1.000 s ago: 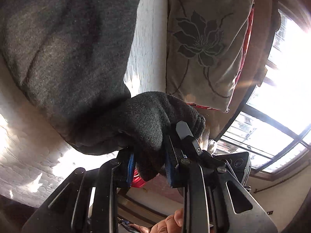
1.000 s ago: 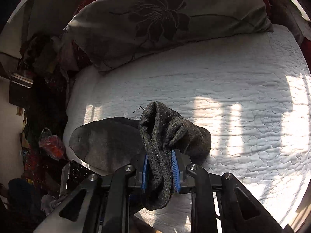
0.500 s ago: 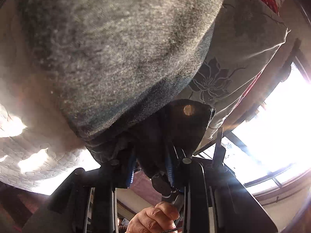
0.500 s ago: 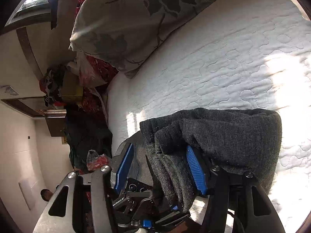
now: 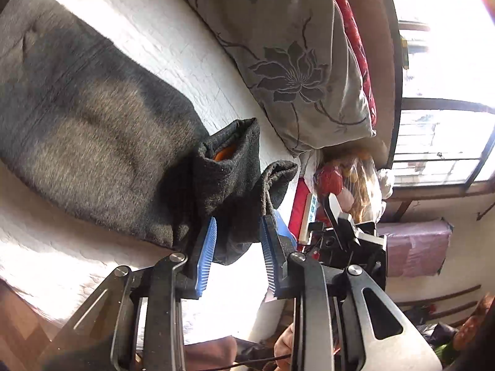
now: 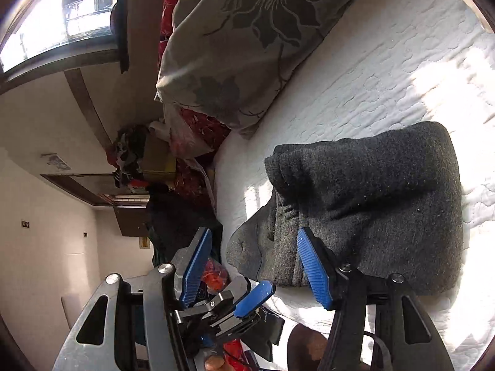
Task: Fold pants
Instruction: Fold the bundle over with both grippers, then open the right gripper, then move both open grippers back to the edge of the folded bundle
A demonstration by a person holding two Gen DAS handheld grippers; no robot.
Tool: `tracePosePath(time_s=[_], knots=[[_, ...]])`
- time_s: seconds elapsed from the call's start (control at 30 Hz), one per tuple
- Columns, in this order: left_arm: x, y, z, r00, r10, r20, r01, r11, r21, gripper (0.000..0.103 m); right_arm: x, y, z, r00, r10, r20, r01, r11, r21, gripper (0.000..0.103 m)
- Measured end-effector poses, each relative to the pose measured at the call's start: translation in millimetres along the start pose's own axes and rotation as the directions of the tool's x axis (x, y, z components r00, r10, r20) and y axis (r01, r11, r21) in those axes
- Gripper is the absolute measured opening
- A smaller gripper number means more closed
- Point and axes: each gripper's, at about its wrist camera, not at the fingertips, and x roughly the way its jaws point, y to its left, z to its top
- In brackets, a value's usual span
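Note:
The dark grey pants [image 5: 92,139] lie folded in a thick bundle on the white quilted bed [image 5: 173,31]. My left gripper [image 5: 238,241] is shut on a loose hem of the pants, which stands up between its blue pads. In the right wrist view the folded pants [image 6: 371,201] rest on the bed [image 6: 386,61]. My right gripper [image 6: 253,235] is open at their near edge; one of its pads [image 6: 312,269] lies against the cloth and the other is off it. The left gripper's blue pad [image 6: 253,296] shows low in that view.
A floral grey pillow [image 5: 294,61] lies at the head of the bed, also the pillow [image 6: 247,31] in the right view. Piled clothes and bags [image 6: 148,160] sit past the bed's edge. A bright window [image 5: 448,123] is beyond. A hand [image 5: 284,346] holds the handle.
My right gripper has opened and let go of the fold, which now lies on the bed. My left gripper has risen and rolled, still holding the hem.

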Motion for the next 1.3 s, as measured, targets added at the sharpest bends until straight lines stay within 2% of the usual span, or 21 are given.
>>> tracePosePath(time_s=[0.07, 0.13, 0.23, 0.33, 0.4, 0.47, 0.5, 0.57, 0.63, 0.67, 0.73, 0.8, 0.83, 0.87, 0.9, 0.97, 1.07, 1.13, 1.2, 1.23, 1.3], knots=[[0.6, -21.3, 8.6, 0.995, 0.102, -0.009, -0.100, 0.982, 0.158, 0.027, -23.8, -6.3, -22.6, 0.998, 0.017, 0.055, -0.017, 1.000, -0.002, 0.077], [6.9, -35.7, 15.0, 0.982, 0.187, -0.018, -0.175, 0.942, 0.287, 0.035, -39.3, -26.6, -41.2, 0.995, 0.049, 0.092, -0.054, 0.997, 0.053, 0.079], [26.4, -56.2, 27.9, 0.957, 0.287, -0.052, -0.244, 0.887, 0.393, 0.037, -46.6, -67.8, -48.5, 0.981, 0.126, 0.150, -0.154, 0.969, 0.192, 0.079], [40.4, -68.5, 30.7, 0.924, 0.378, -0.064, -0.307, 0.828, 0.469, 0.037, -42.8, -106.6, -36.9, 0.953, 0.183, 0.242, -0.260, 0.903, 0.341, 0.079], [42.6, -66.6, 29.3, 0.907, 0.416, -0.068, -0.338, 0.813, 0.474, 0.037, -34.8, -131.3, -26.1, 0.935, 0.217, 0.279, -0.326, 0.837, 0.439, 0.078], [45.0, -64.3, 28.6, 0.910, 0.403, -0.100, -0.317, 0.830, 0.459, 0.037, -32.2, -142.5, -25.7, 0.922, 0.253, 0.294, -0.373, 0.783, 0.498, 0.078], [44.0, -64.1, 26.0, 0.915, 0.384, -0.122, -0.293, 0.842, 0.454, 0.037, -38.1, -138.6, -25.8, 0.922, 0.257, 0.291, -0.372, 0.798, 0.474, 0.078], [44.7, -60.7, 21.0, 0.924, 0.354, -0.147, -0.262, 0.862, 0.434, 0.037, -61.2, -126.5, -24.4, 0.937, 0.204, 0.284, -0.309, 0.863, 0.399, 0.078], [49.5, -58.3, 13.4, 0.928, 0.325, -0.184, -0.232, 0.887, 0.400, 0.037, -97.9, -119.9, -23.2, 0.927, 0.159, 0.340, -0.276, 0.901, 0.333, 0.078], [50.7, -56.0, 6.8, 0.932, 0.294, -0.209, -0.200, 0.904, 0.378, 0.037, -122.9, -119.7, -23.5, 0.913, 0.110, 0.392, -0.245, 0.918, 0.313, 0.078], [55.5, -54.9, -11.8, 0.941, 0.229, -0.249, -0.136, 0.930, 0.341, 0.037, -171.3, -123.4, -24.2, 0.868, -0.016, 0.497, -0.152, 0.943, 0.297, 0.080], [64.7, -56.0, -39.2, 0.949, 0.161, -0.270, -0.074, 0.949, 0.306, 0.037, -201.7, -128.0, -15.5, 0.829, -0.206, 0.520, 0.031, 0.945, 0.325, 0.081], [72.7, -56.2, -53.5, 0.948, 0.136, -0.289, -0.051, 0.957, 0.286, 0.037, -209.1, -132.4, -7.5, 0.814, -0.277, 0.511, 0.107, 0.935, 0.338, 0.081], [82.6, -56.3, -69.5, 0.944, 0.103, -0.312, -0.021, 0.966, 0.256, 0.037, -210.5, -138.9, 3.5, 0.820, -0.325, 0.471, 0.166, 0.923, 0.347, 0.081], [93.3, -56.7, -85.7, 0.941, 0.078, -0.330, -0.001, 0.974, 0.228, 0.037, -207.5, -145.9, 14.0, 0.842, -0.327, 0.429, 0.181, 0.921, 0.346, 0.081], [112.6, -54.6, -113.5, 0.947, 0.032, -0.320, 0.018, 0.988, 0.152, 0.037, -197.0, -157.8, 35.8, 0.891, -0.280, 0.356, 0.164, 0.932, 0.323, 0.079], [136.6, -42.2, -137.7, 0.960, -0.018, -0.280, 0.017, 1.000, -0.006, 0.037, -182.4, -150.9, 55.6, 0.910, -0.301, 0.286, 0.243, 0.945, 0.221, 0.079], [145.6, -31.8, -142.6, 0.951, -0.066, -0.301, 0.038, 0.995, -0.097, 0.036, -174.1, -146.7, 66.4, 0.902, -0.367, 0.229, 0.335, 0.928, 0.165, 0.079], [137.5, -29.8, -136.2, 0.954, -0.061, -0.292, 0.033, 0.994, -0.101, 0.036, -170.1, -142.4, 71.6, 0.885, -0.422, 0.198, 0.409, 0.906, 0.107, 0.079], [127.9, -32.4, -127.5, 0.962, -0.053, -0.266, 0.035, 0.997, -0.072, 0.036, -169.3, -142.6, 71.5, 0.888, -0.423, 0.179, 0.415, 0.906, 0.081, 0.080], [100.5, -40.6, -100.2, 0.983, -0.033, -0.179, 0.035, 0.999, 0.007, 0.036, -166.0, -146.2, 65.9, 0.910, -0.393, 0.129, 0.389, 0.920, 0.057, 0.080]])
